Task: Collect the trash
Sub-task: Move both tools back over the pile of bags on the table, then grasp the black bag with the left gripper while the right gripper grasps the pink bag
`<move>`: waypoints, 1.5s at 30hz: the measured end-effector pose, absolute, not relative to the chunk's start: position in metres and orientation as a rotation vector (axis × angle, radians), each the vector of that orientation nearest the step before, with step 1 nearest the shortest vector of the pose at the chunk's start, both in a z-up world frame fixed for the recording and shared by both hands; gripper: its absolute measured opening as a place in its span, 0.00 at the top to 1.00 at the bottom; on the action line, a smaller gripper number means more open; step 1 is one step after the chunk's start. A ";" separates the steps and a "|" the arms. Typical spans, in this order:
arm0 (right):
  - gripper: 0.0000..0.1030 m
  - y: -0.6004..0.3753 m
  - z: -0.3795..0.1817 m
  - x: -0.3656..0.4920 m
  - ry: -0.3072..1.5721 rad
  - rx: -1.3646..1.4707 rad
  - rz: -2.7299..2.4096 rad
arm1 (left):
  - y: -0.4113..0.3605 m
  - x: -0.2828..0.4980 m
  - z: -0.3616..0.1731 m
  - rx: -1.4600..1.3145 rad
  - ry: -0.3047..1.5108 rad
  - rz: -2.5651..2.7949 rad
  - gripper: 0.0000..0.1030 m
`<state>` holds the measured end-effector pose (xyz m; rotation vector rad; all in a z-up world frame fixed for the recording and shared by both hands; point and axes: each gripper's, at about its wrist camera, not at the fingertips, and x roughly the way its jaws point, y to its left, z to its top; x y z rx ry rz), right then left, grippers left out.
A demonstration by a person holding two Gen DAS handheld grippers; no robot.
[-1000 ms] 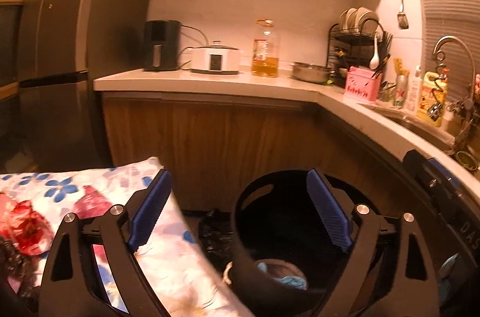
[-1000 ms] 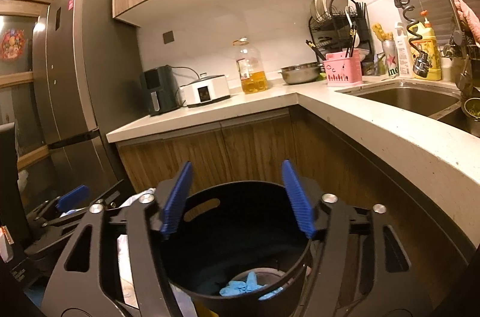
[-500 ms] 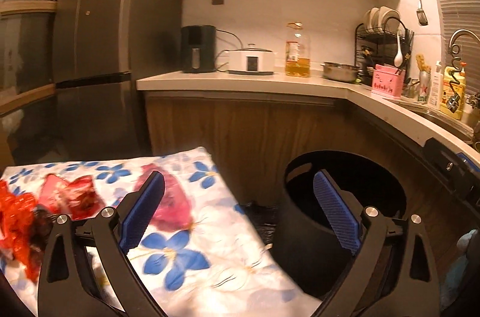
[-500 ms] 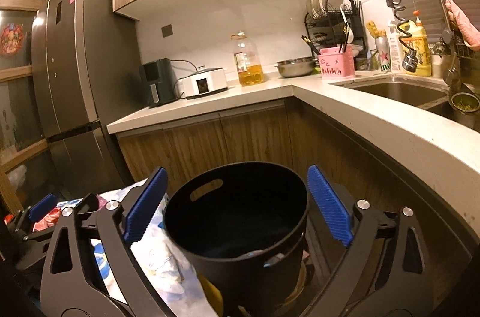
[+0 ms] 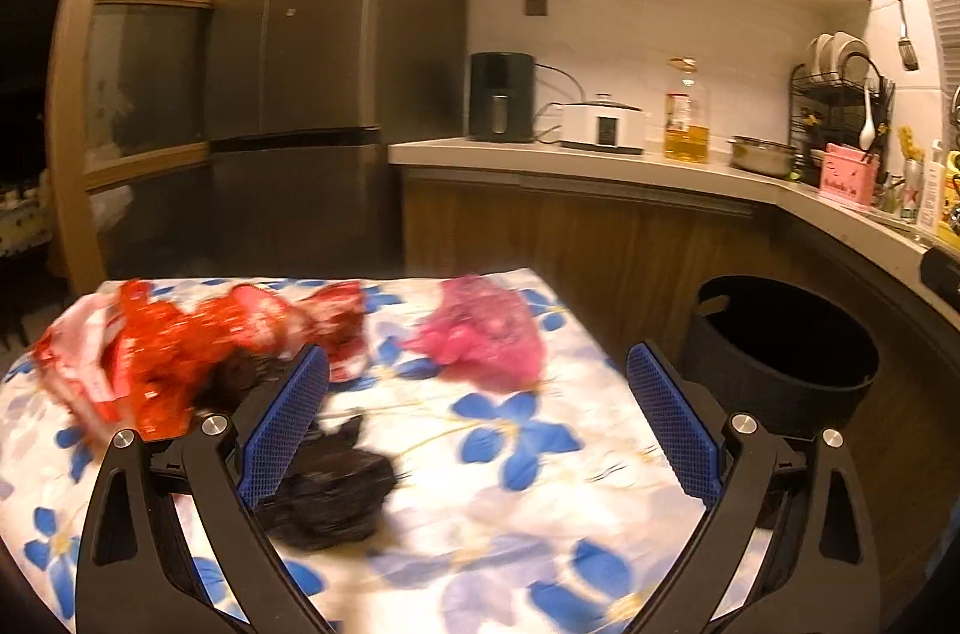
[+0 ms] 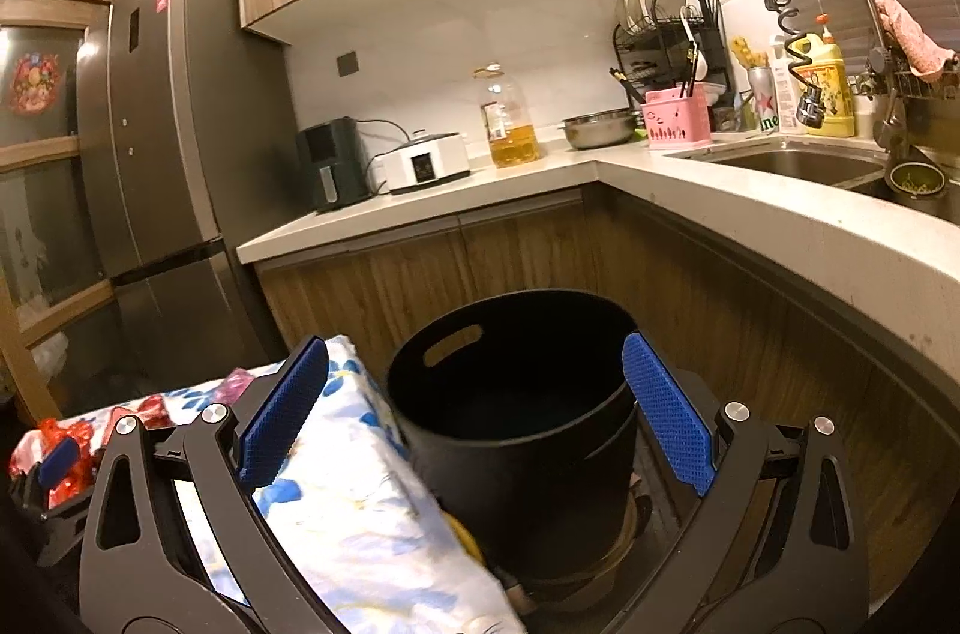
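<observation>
On the flower-print tablecloth (image 5: 528, 454) lie red wrappers (image 5: 150, 358) at the left, a crumpled pink bag (image 5: 480, 328) in the middle and a crumpled black bag (image 5: 336, 496) close by. My left gripper (image 5: 478, 355) hovers open over the cloth; the black bag sits beside its left finger and the pink bag lies just beyond the tips. A black bin (image 5: 780, 364) stands right of the table. My right gripper (image 6: 474, 343) is open in front of the bin (image 6: 522, 484), with nothing between its pads. The bin's bottom is hidden.
A wooden cabinet run with a pale counter (image 6: 750, 208) wraps behind and to the right of the bin. It carries an oil bottle (image 6: 507, 123), a cooker, a dish rack and a sink (image 6: 798, 163). A tall fridge (image 5: 336, 93) stands behind the table.
The left gripper swung left from the bin to over the table, bringing the wrappers and bags into view. The right gripper's jaws spread wider and it drew back from the bin's mouth.
</observation>
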<state>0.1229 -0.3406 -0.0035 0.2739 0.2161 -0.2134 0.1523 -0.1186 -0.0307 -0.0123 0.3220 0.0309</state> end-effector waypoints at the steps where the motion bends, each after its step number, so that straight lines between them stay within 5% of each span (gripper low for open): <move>1: 0.06 -0.337 -0.004 0.120 0.216 0.275 -0.209 | -0.113 0.149 -0.032 -0.009 0.321 0.044 0.07; 26: 0.06 -0.274 -0.022 0.112 0.274 0.262 -0.110 | -0.066 0.170 -0.081 0.062 0.450 0.116 0.12; 33: 0.06 -0.263 -0.027 0.122 0.300 0.250 -0.087 | -0.058 0.184 -0.096 0.047 0.565 0.098 0.57; 40: 0.06 -0.246 -0.030 0.135 0.318 0.223 -0.057 | -0.042 0.183 -0.099 -0.016 0.587 0.073 0.89; 45: 0.06 -0.233 -0.034 0.147 0.329 0.207 -0.036 | -0.034 0.170 -0.087 -0.051 0.546 0.043 0.94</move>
